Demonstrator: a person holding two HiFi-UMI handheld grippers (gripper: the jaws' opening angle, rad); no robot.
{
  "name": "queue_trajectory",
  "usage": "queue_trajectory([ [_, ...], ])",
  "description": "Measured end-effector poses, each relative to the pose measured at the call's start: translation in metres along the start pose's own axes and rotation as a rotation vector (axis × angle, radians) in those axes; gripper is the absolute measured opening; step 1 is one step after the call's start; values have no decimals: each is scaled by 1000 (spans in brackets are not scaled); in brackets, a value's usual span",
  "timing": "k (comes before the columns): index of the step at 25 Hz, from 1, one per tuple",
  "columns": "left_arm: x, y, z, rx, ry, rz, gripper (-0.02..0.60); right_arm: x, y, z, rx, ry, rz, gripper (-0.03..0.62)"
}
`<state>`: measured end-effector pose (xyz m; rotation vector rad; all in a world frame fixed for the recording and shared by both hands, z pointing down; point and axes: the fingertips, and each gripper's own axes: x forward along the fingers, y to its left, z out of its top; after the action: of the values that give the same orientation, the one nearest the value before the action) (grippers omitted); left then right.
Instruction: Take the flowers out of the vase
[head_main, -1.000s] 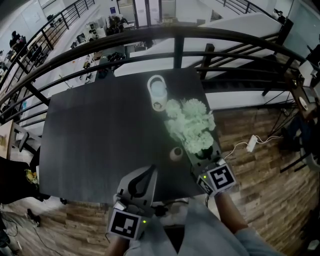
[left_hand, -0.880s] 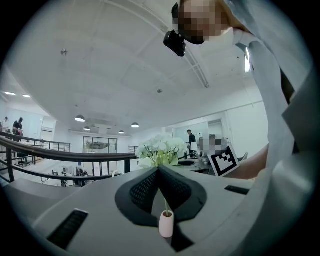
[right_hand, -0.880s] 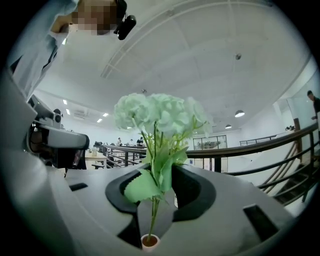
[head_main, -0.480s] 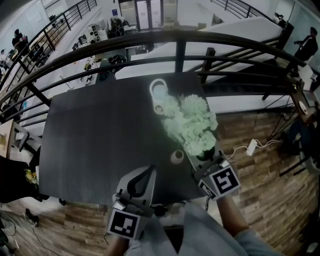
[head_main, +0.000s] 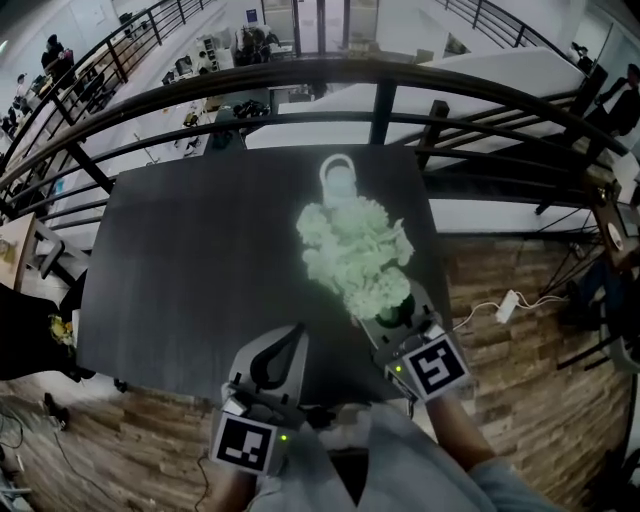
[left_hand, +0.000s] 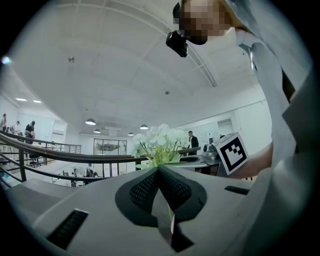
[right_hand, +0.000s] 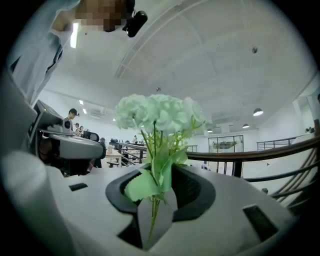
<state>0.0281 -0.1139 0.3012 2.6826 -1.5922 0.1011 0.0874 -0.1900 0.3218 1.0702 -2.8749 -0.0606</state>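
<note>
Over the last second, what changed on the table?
The right gripper, shut on the stems, swung the flowers left across the table. The bunch now overlaps the white looped object near the far edge. The vase mouth seen beside the bunch earlier is no longer visible. Nothing was grasped or released. The left gripper stayed shut and empty at the near edge.

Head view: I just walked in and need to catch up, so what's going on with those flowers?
A person works with a claw in each hand. The right claw is shut on the stems of a white flower bunch, holding it over the dark table. The left claw is shut and empty. A white handled vessel sits farther back.
</note>
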Motion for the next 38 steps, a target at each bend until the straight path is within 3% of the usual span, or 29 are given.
queue_trajectory([
  [5, -22, 21, -5, -8, -11, 49, -3, 18, 32, -17, 67, 19, 43, 126],
  [17, -37, 32, -13, -11, 5, 98, -3, 34, 72, -73, 111, 164, 133, 121],
  [38, -66, 64, -31, -37, 60, 139, -3, 51, 110, -178, 217, 372, 135, 106],
])
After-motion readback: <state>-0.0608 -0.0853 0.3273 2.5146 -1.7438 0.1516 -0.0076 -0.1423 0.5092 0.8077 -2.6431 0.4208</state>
